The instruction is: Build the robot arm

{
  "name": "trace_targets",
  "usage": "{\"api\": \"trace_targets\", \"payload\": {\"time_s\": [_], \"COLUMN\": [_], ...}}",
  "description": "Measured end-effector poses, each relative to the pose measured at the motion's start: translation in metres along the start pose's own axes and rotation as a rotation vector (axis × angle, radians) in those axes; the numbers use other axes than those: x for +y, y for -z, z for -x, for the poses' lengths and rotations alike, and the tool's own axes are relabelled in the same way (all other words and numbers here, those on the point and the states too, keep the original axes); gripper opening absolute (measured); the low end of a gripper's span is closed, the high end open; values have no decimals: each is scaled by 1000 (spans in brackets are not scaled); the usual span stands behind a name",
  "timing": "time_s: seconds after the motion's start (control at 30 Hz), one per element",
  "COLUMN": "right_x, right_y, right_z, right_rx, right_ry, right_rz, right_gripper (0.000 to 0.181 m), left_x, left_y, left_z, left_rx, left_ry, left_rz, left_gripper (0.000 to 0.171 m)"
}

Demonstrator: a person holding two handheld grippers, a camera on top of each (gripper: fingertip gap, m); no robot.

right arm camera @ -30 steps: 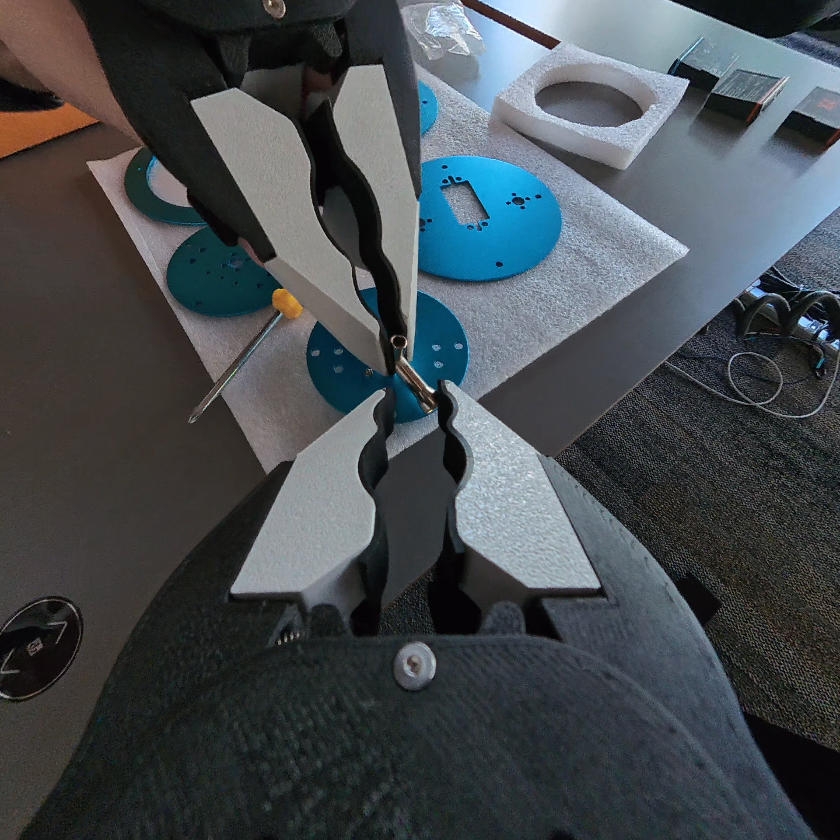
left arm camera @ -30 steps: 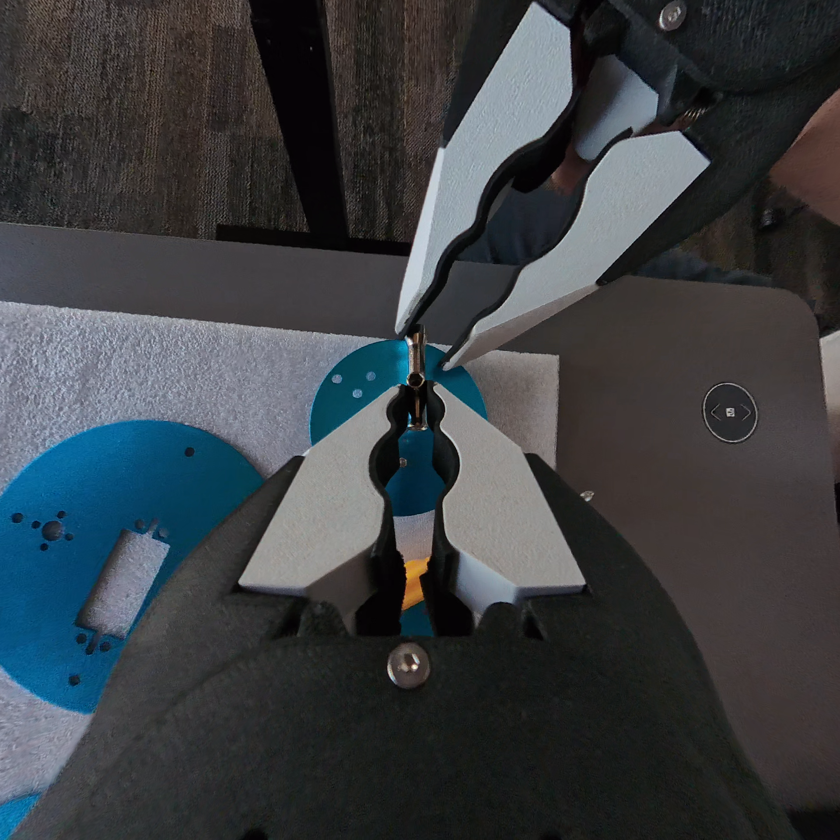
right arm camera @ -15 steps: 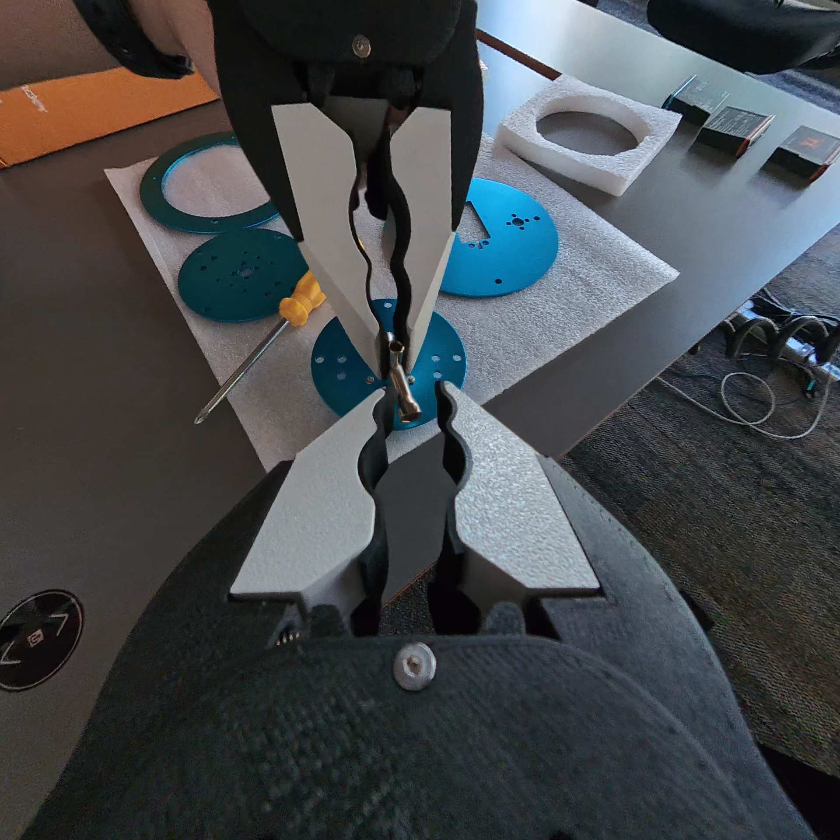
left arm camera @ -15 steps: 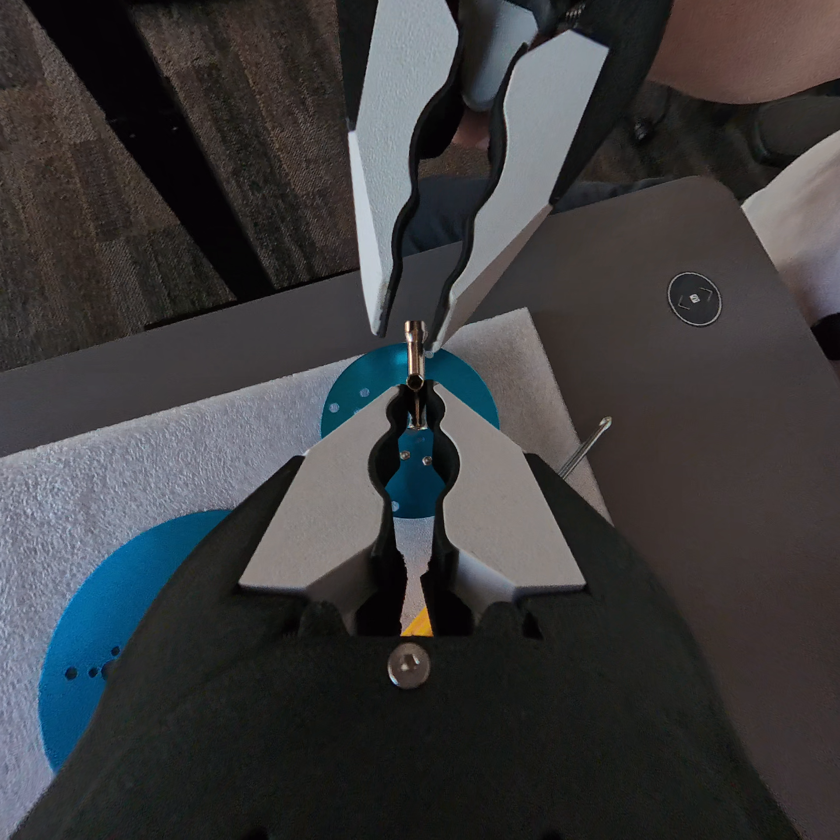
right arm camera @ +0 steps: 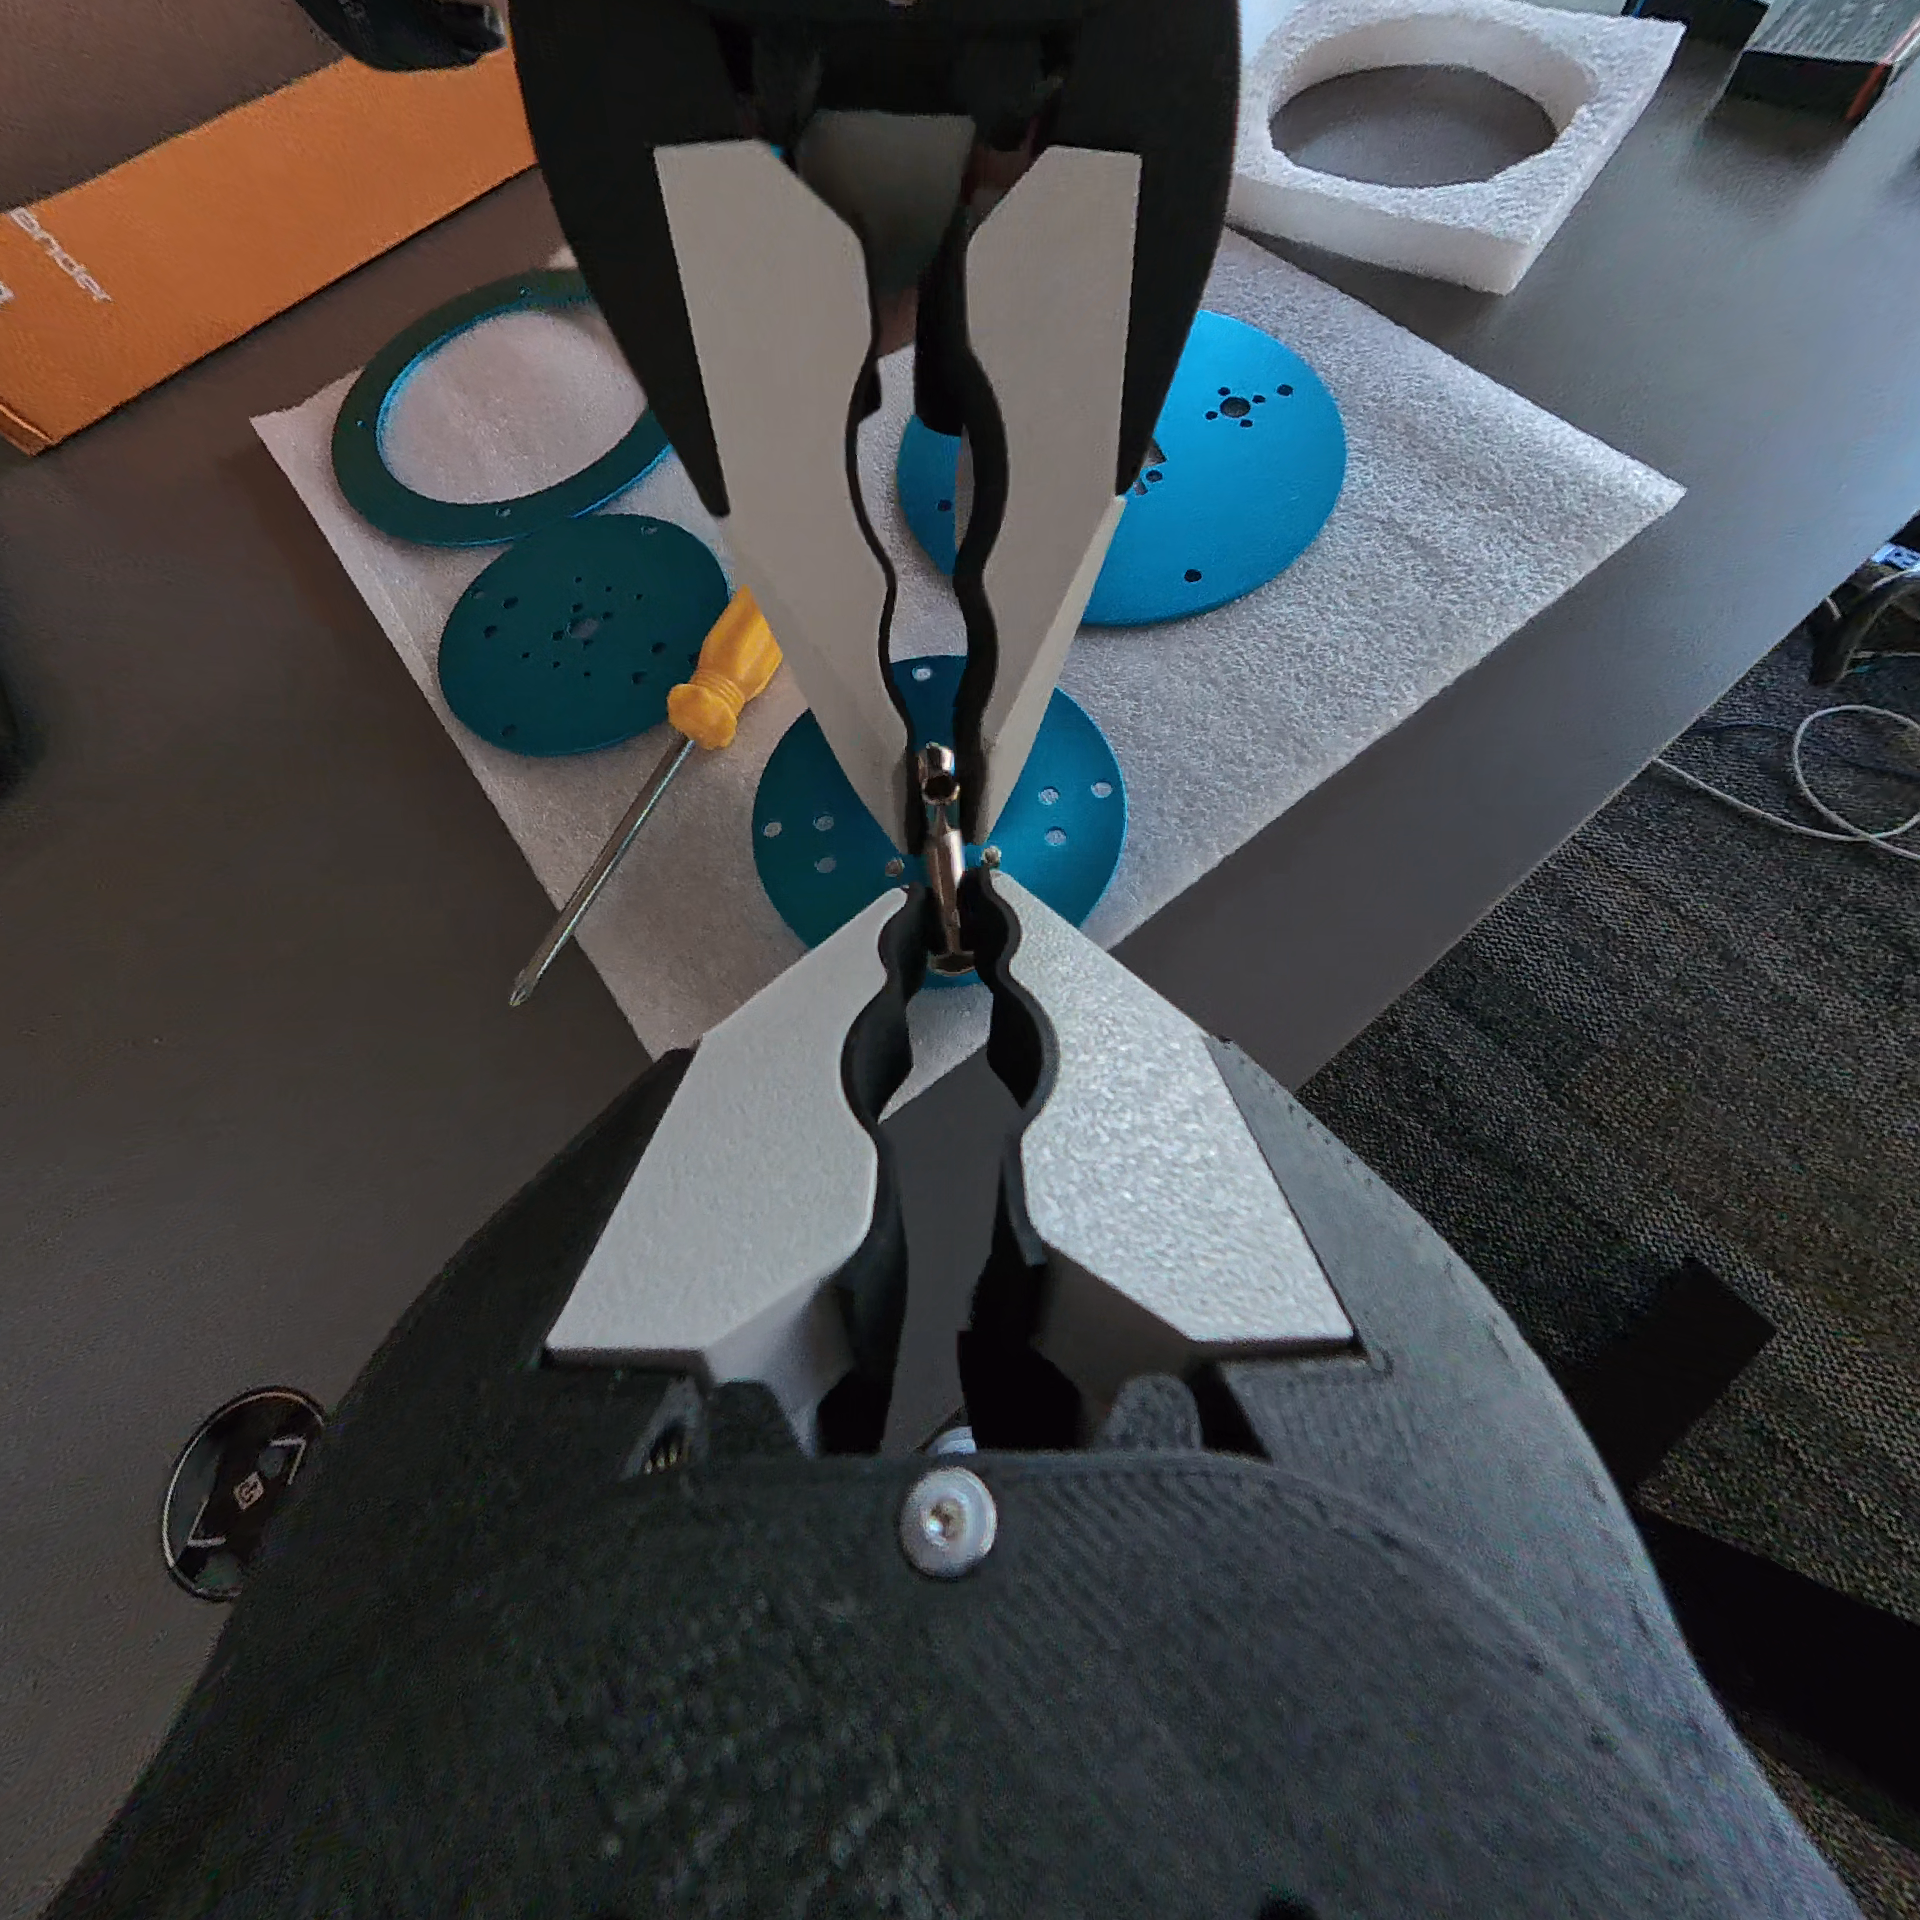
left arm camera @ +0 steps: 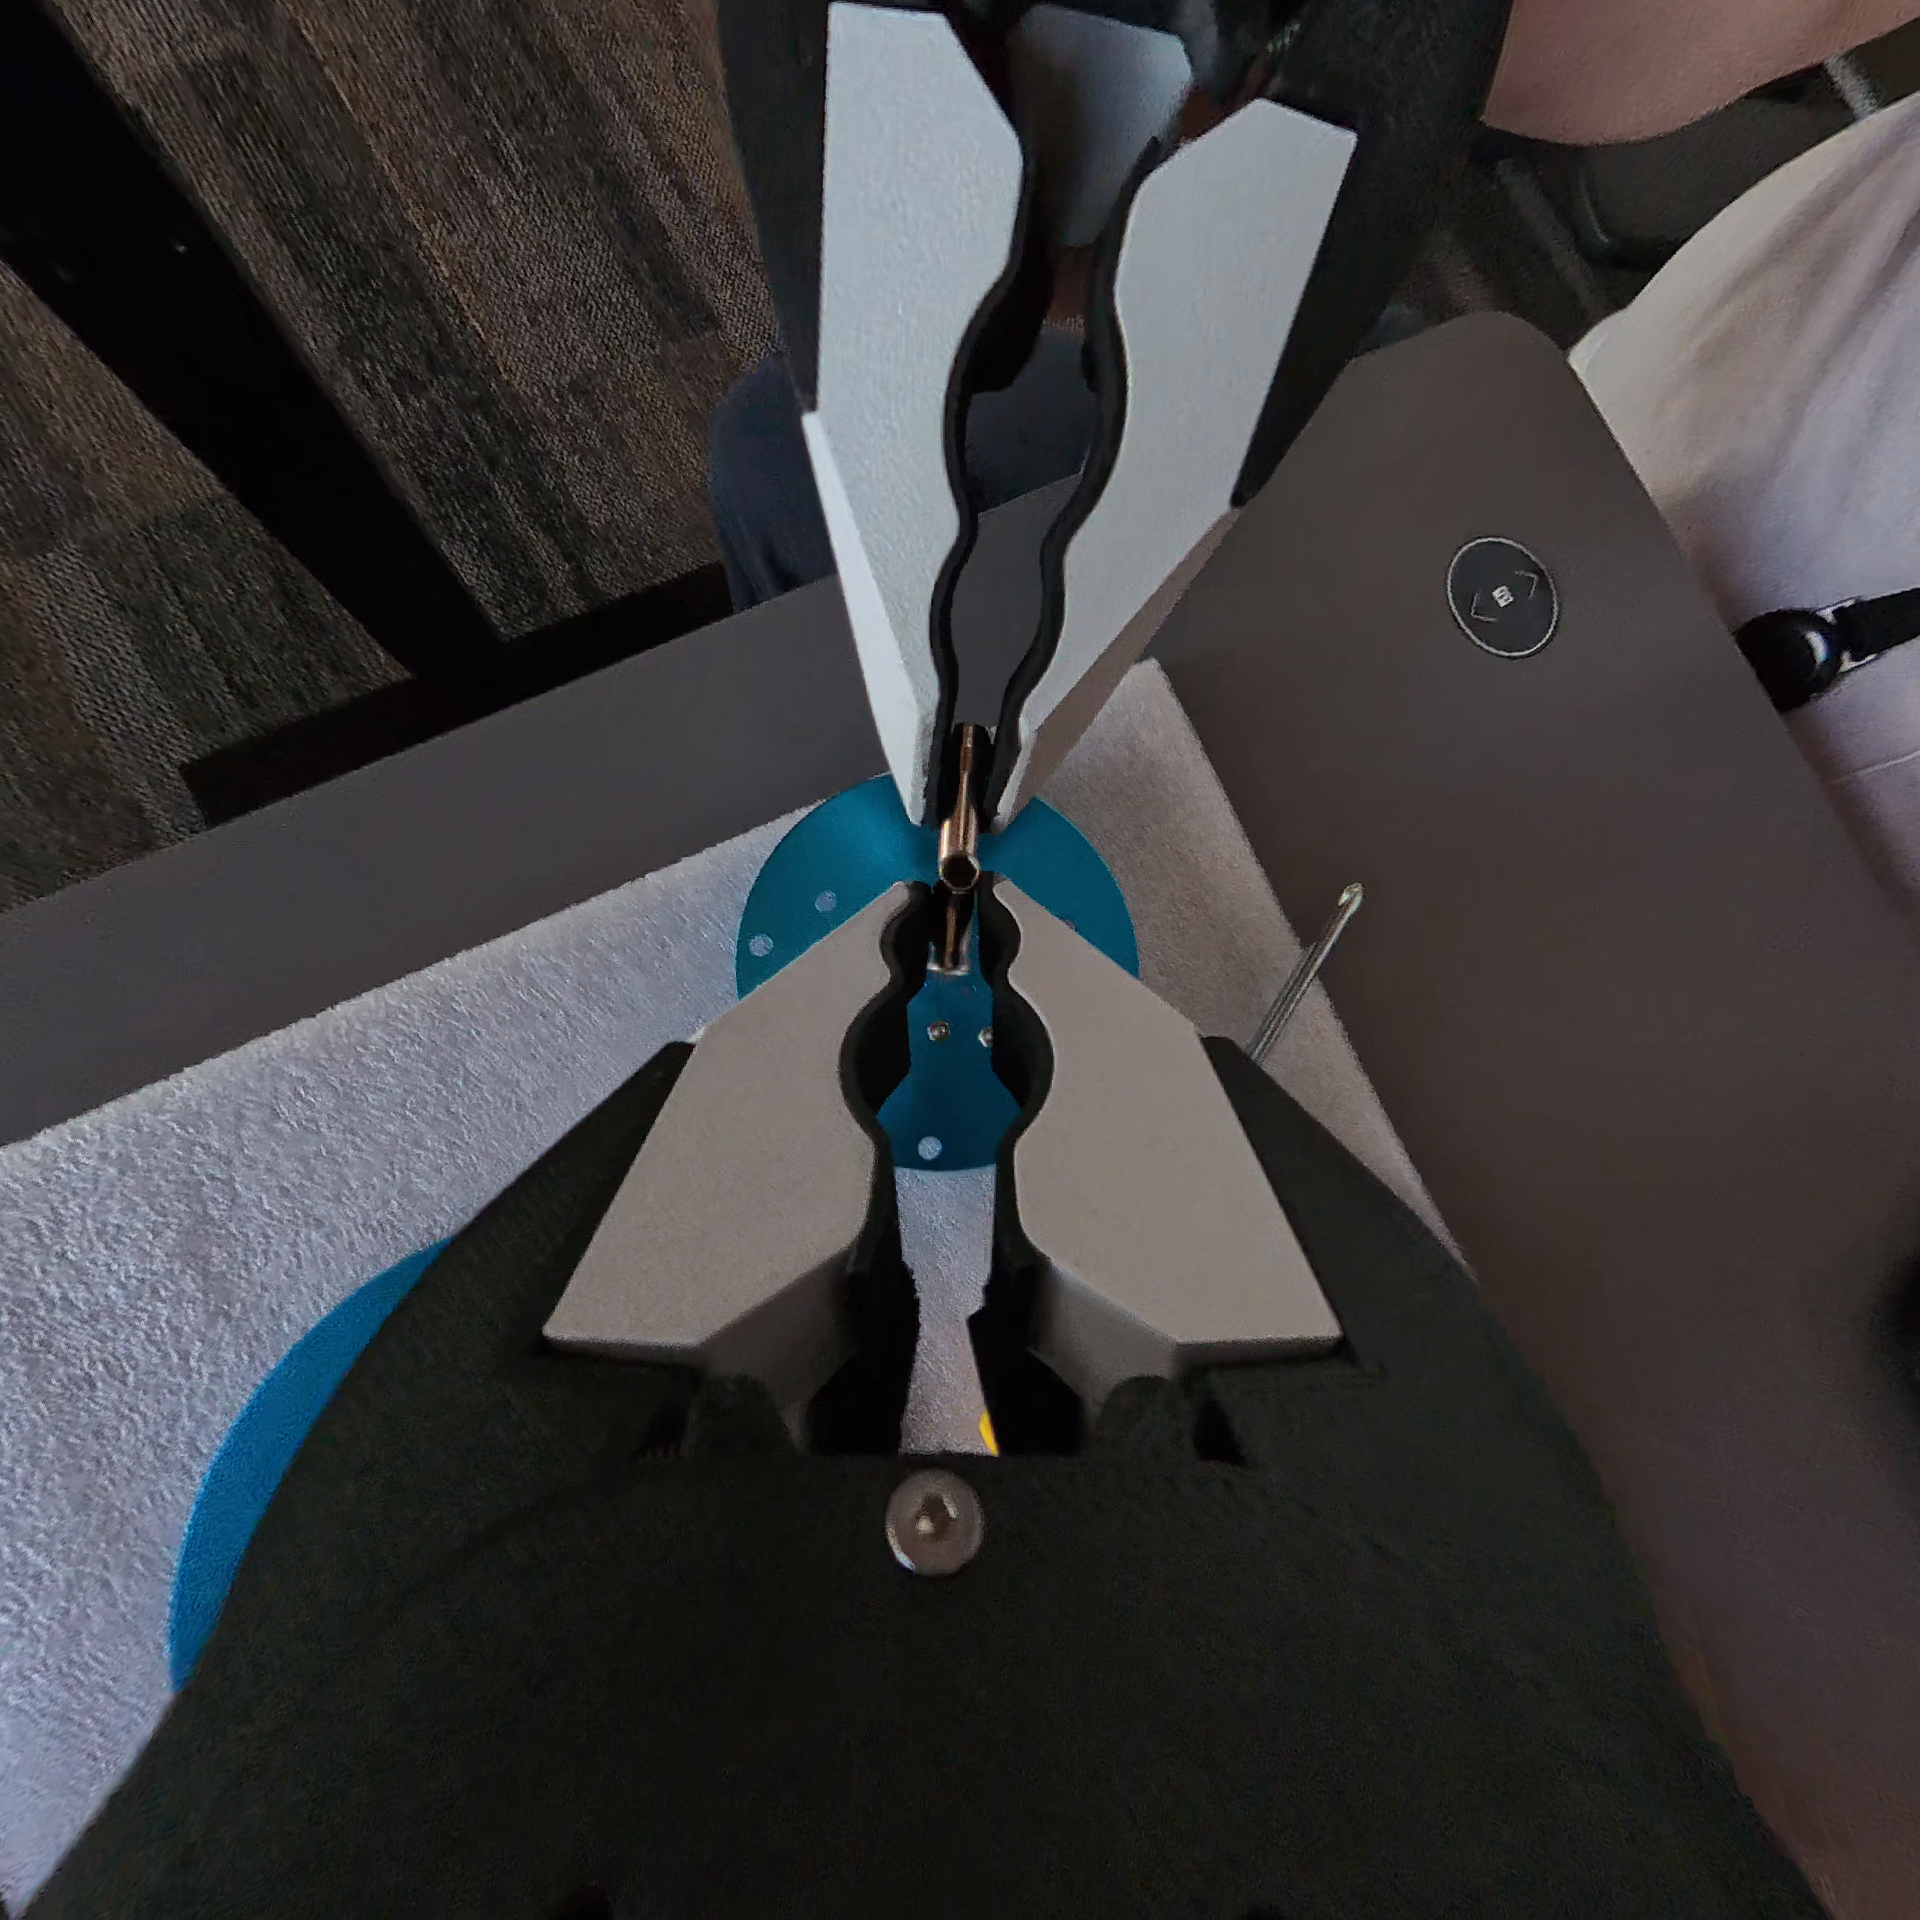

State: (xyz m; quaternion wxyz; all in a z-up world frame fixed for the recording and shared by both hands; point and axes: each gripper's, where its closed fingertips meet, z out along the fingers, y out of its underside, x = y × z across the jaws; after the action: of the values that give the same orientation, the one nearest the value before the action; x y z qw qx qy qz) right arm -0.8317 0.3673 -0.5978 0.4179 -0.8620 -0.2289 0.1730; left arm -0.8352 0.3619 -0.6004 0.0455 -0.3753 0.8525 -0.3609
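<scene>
A small silver metal standoff [left arm camera: 958,831] hangs in the air between my two grippers, which meet tip to tip. My left gripper [left arm camera: 951,909] is shut on one end of it. My right gripper [right arm camera: 945,899] is shut on the other end [right arm camera: 940,883]. In each view the other gripper reaches in from the top, with my right gripper [left arm camera: 961,790] in the left wrist view and my left gripper [right arm camera: 935,800] in the right wrist view. Just below lies a small blue disc with holes [right arm camera: 1060,821], on a white foam sheet [right arm camera: 1351,623].
On the sheet lie a yellow-handled screwdriver [right arm camera: 727,675], a dark teal disc [right arm camera: 571,634], a teal ring [right arm camera: 364,457] and a large blue disc [right arm camera: 1226,488]. A foam block with a round hole [right arm camera: 1455,208] and an orange box [right arm camera: 208,229] sit beyond. The table edge and carpet lie right. Left and right tips are no more than a few centimetres apart. From either gripper's tips it is about 12 cm to the dark teal disc [right arm camera: 571,634].
My right gripper has swung into line with the left one, slid over the free end of the standoff and closed on it. My left gripper has kept its grip.
</scene>
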Motion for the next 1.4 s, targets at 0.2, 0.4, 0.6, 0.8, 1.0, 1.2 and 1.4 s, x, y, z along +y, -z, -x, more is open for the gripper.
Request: {"api": "trace_targets", "payload": {"time_s": [0.2, 0.4, 0.6, 0.8, 1.0, 1.2, 1.4], "right_x": [2, 2, 3, 3, 6, 7, 8], "right_y": [-1, -1, -1, -2, 6, 6, 6], "right_z": [-1, -1, 1, 1, 2, 6, 14], "right_rx": [4, 14, 78, 167, 159, 183, 200], "right_ry": [-25, -30, -87, -63, -16, -3, -73], "right_rz": [15, 22, 15, 15, -51, -78, -104], "right_gripper": [8, 8, 8, 8, 25, 25, 20], "left_x": [-4, -3, -2, -1, -1, -1, 0], "left_y": [3, 2, 2, 2, 1, 1, 1], "left_z": [1, 1, 0, -1, -1, -1, -1], "left_rx": [-14, -71, -78, -30, -46, -43, -41], "left_ry": [21, -84, -172, -173, -198, -208, -224], "left_rz": [-47, -55, -56, -49, -22, -21, -17], "left_gripper": [9, 6, 6, 6, 6, 6, 8]}}
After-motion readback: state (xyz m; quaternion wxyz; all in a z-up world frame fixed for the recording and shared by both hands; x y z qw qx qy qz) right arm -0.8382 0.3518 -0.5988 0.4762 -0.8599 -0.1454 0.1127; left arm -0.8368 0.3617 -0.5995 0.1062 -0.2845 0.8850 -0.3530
